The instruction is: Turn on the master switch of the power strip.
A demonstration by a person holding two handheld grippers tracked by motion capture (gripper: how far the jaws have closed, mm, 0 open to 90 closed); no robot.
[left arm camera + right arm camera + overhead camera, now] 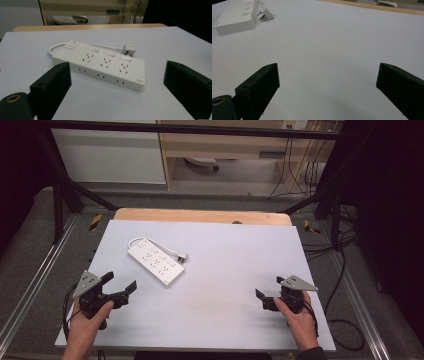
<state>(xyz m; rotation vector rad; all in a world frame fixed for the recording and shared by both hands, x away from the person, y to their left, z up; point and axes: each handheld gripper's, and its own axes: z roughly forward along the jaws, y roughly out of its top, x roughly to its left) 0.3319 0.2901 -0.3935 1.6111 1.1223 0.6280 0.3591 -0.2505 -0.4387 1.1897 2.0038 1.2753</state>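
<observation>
Left gripper (121, 284) wide open, empty, power strip (155, 261) just ahead: likely rigid, light, smooth plastic; best pinched across its narrow width.

Power strip (155, 263) sole obstacle; table (230, 270) elsewhere open.

White power strip (100, 65) lies flat on the pale table sheet (162, 42), centred ahead of the left gripper (117, 85), whose two black jaws stand wide apart, nothing between them. Strip's cord (53, 47) loops behind it, plug (128, 48) resting just past its far side. Wooden table edge (87, 27) beyond.
</observation>
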